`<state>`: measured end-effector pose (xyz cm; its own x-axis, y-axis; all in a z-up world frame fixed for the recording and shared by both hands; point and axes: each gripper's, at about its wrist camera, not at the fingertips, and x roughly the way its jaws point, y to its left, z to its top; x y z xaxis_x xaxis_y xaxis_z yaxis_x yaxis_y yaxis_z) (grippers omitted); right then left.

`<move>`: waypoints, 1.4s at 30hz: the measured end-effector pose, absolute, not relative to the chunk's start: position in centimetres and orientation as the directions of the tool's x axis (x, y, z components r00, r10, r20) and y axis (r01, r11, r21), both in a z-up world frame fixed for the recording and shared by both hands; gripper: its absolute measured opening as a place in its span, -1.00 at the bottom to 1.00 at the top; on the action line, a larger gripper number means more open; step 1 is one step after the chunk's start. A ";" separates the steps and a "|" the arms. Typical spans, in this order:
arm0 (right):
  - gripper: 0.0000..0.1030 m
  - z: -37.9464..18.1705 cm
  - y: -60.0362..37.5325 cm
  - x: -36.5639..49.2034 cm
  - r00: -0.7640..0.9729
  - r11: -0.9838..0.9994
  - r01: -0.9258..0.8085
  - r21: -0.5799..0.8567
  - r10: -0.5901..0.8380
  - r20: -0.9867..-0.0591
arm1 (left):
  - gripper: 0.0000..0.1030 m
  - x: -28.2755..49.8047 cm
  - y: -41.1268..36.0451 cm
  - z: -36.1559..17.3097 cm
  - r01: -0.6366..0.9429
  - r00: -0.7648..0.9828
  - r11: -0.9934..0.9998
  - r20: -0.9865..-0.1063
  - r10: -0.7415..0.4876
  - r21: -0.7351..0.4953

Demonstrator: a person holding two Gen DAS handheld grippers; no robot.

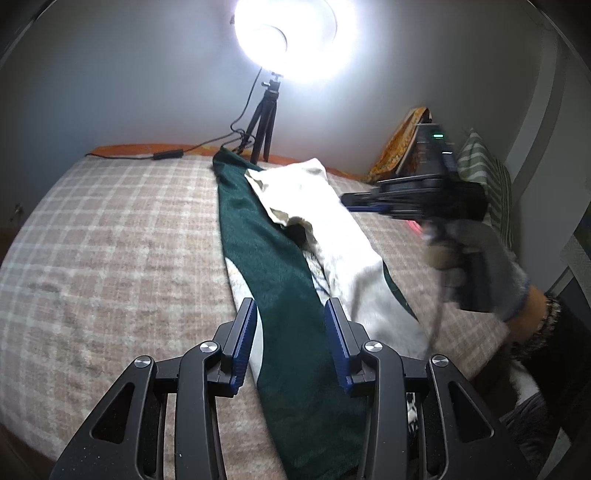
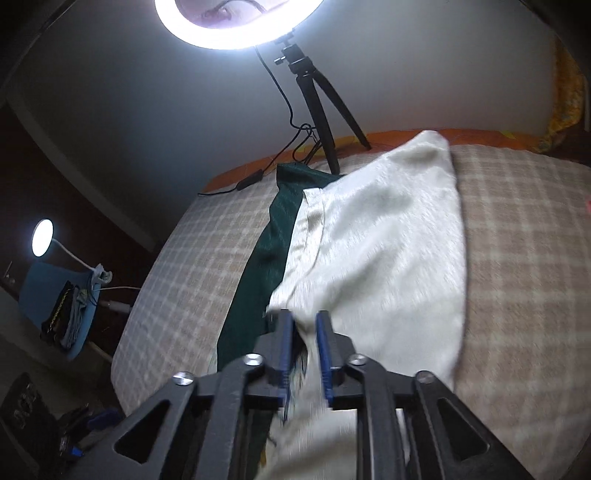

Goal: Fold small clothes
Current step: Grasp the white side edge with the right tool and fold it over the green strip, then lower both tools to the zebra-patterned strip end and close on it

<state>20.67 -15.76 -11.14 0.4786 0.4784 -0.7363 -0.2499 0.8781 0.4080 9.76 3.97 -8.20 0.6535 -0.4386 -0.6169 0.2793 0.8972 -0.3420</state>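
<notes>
A long garment lies lengthwise on the checked bed cover (image 1: 110,240): a dark green part (image 1: 266,240) with a cream-white part (image 1: 347,236) folded over its right side. My left gripper (image 1: 291,325) hovers low over the near end of the green part, and its blue pads stand apart with the cloth lying flat beneath them. My right gripper (image 1: 345,202), blurred and held by a gloved hand (image 1: 480,258), reaches in from the right above the white part. In the right wrist view the right gripper (image 2: 304,332) has a narrow gap between its pads, and the white cloth (image 2: 388,240) shows through it, unpinched.
A bright ring light (image 1: 295,33) on a black tripod (image 1: 264,122) stands at the bed's far edge, its cable and switch (image 1: 168,154) trailing left. Striped pillows (image 1: 480,162) and an orange patterned cushion (image 1: 406,140) lean at the far right. A desk lamp (image 2: 41,236) and a blue chair (image 2: 85,325) with clothes stand beside the bed.
</notes>
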 end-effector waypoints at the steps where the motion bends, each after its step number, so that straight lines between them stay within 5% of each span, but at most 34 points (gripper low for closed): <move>1: -0.46 -11.0 -16.1 19.6 0.478 0.878 -0.248 0.408 0.478 -0.737 | -0.12 9.5 4.0 -8.4 0.280 0.649 0.897 -0.621 -0.440 -0.343; 10: -0.24 -13.9 -20.4 7.0 0.398 0.937 -0.159 0.310 0.348 -0.849 | -0.11 7.9 4.9 -11.5 0.236 0.574 0.885 -0.678 -0.460 -0.401; 21: -0.24 -18.0 -21.6 0.1 0.270 0.927 -0.068 0.368 0.372 -0.888 | -0.11 6.3 3.7 -14.4 0.237 0.499 0.890 -0.737 -0.455 -0.389; 24: -0.45 -18.0 -20.6 -0.5 0.276 0.939 -0.100 0.328 0.343 -0.898 | -0.11 6.3 3.6 -15.0 0.229 0.480 0.888 -0.748 -0.459 -0.398; 26: -0.95 -18.2 -20.3 -0.5 0.262 0.931 -0.114 0.346 0.364 -0.894 | -0.11 6.3 3.5 -15.6 0.224 0.456 0.881 -0.754 -0.473 -0.417; 36: -1.00 -16.3 -23.0 -1.9 0.313 0.943 -0.103 0.317 0.333 -0.889 | -0.16 5.4 2.7 -15.8 0.281 0.468 0.893 -0.763 -0.447 -0.351; 39: -0.85 -16.9 -22.5 -1.8 0.292 0.930 -0.107 0.353 0.368 -0.882 | -0.16 5.0 2.4 -15.9 0.274 0.443 0.874 -0.753 -0.486 -0.402; 40: -0.30 -17.0 -22.4 -1.8 0.288 0.933 -0.102 0.346 0.361 -0.887 | -0.16 4.6 2.2 -16.0 0.274 0.438 0.869 -0.751 -0.495 -0.413; 41: 0.01 -17.0 -22.4 -1.9 0.293 0.936 -0.096 0.340 0.353 -0.889 | -0.16 4.2 2.1 -15.9 0.276 0.439 0.866 -0.747 -0.499 -0.417; 42: 0.00 -16.9 -22.3 -2.0 0.304 0.938 -0.099 0.332 0.346 -0.888 | -0.16 4.1 1.8 -15.9 0.278 0.433 0.862 -0.745 -0.507 -0.424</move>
<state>-1.98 -22.30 -16.93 0.3038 0.3460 -0.8877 -0.0990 0.9381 0.3318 4.06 1.84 -15.93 0.4335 -0.5070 -0.7450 0.2784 0.8616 -0.4245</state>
